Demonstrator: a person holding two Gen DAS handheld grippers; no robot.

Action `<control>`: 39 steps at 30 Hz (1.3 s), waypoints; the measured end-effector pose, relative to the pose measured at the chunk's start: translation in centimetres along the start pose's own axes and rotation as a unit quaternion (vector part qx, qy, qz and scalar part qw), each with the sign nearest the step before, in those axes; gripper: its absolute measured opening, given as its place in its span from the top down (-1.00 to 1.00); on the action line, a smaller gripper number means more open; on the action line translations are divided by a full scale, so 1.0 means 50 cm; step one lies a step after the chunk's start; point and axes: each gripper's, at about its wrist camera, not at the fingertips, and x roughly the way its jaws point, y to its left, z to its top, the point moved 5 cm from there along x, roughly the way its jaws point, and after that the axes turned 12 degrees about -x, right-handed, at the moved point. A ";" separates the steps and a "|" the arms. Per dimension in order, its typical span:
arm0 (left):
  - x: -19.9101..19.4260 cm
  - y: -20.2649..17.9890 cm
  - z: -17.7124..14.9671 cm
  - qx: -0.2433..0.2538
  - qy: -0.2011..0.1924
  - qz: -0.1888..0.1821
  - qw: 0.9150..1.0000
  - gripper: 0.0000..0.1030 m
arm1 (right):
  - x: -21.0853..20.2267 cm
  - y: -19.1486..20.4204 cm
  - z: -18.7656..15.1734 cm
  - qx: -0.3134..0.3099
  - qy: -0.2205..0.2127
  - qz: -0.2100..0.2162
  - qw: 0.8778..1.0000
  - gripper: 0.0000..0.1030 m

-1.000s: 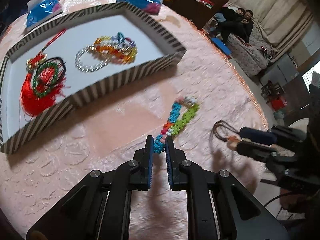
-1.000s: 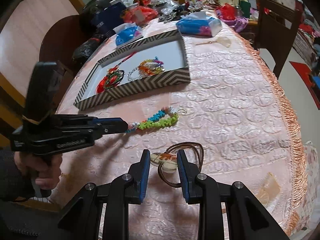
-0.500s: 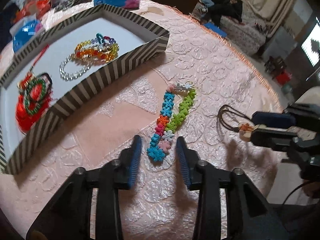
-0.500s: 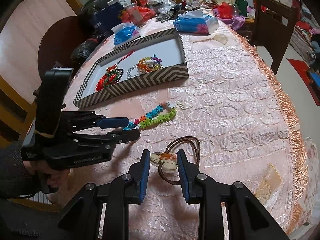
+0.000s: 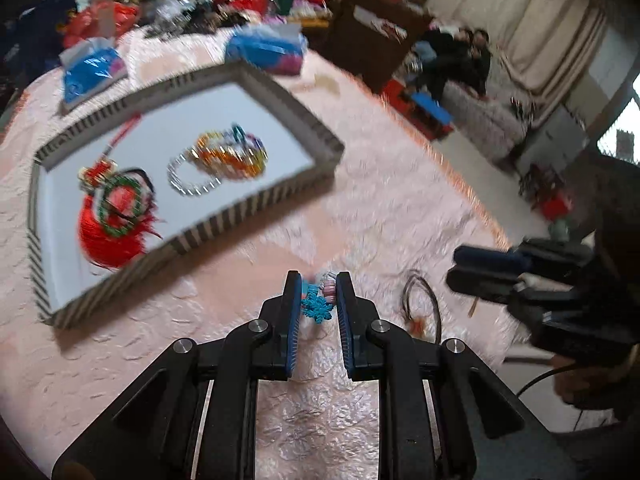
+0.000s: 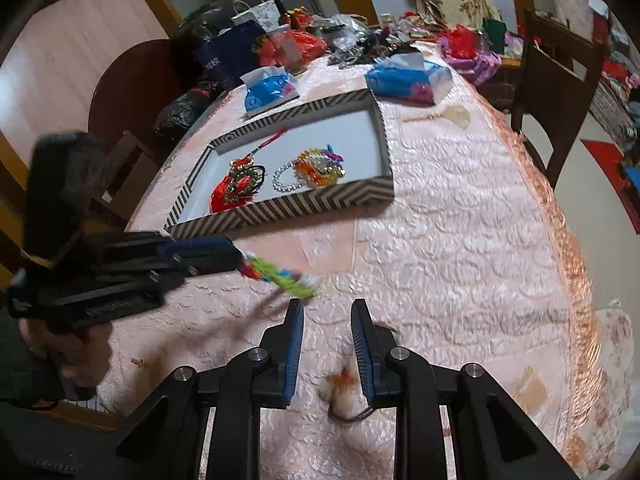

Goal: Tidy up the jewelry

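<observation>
Pink tablecloth (image 6: 460,240) covered the table. Striped tray (image 6: 304,204) sat on it, holding a red tassel charm (image 5: 108,228) and a pile of beaded bracelets (image 5: 224,160). My left gripper (image 5: 318,292) was clamped on one end of the colourful beaded strand (image 6: 280,274), lifted above the cloth in front of the tray. My right gripper (image 6: 327,320) had fingers apart, holding nothing; cord pendant (image 6: 340,390) lay on the cloth under it.

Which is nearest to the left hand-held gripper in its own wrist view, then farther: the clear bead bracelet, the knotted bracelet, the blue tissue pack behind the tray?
1. Knotted bracelet, between the left hand-held gripper fingers.
2. Clear bead bracelet, inside the tray.
3. Blue tissue pack, beyond the tray's far corner.
</observation>
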 end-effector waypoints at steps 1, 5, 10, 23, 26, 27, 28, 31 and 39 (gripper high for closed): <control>-0.009 0.002 0.005 -0.005 -0.005 -0.002 1.000 0.69 | 0.002 0.000 0.003 -0.003 0.001 -0.002 1.000 0.55; -0.030 0.012 0.010 -0.017 -0.019 0.001 1.000 0.69 | 0.034 -0.024 -0.024 0.003 0.047 -0.016 0.999 0.52; -0.022 0.034 -0.006 -0.034 -0.011 0.007 0.999 0.69 | 0.025 -0.017 -0.091 0.009 0.055 0.003 0.998 0.19; -0.012 0.033 -0.026 -0.040 0.008 -0.005 0.999 0.69 | 0.079 0.037 -0.158 -0.118 0.073 -0.042 0.989 0.11; -0.012 0.037 -0.027 -0.045 0.009 -0.007 0.999 0.69 | 0.086 0.049 -0.163 -0.149 0.076 -0.063 0.984 0.13; -0.013 0.038 -0.026 -0.046 0.008 -0.006 0.999 0.69 | 0.087 0.049 -0.163 -0.150 0.075 -0.067 0.984 0.20; -0.014 0.038 -0.026 -0.047 0.007 -0.005 0.999 0.69 | 0.087 0.049 -0.161 -0.147 0.075 -0.070 0.984 0.37; -0.018 0.039 -0.024 -0.049 0.005 -0.007 0.999 0.69 | 0.087 0.042 -0.154 -0.124 0.081 -0.063 0.987 0.58; -0.028 0.040 -0.022 -0.048 0.000 -0.007 0.999 0.69 | 0.028 0.019 -0.088 -0.039 0.026 -0.027 0.999 0.59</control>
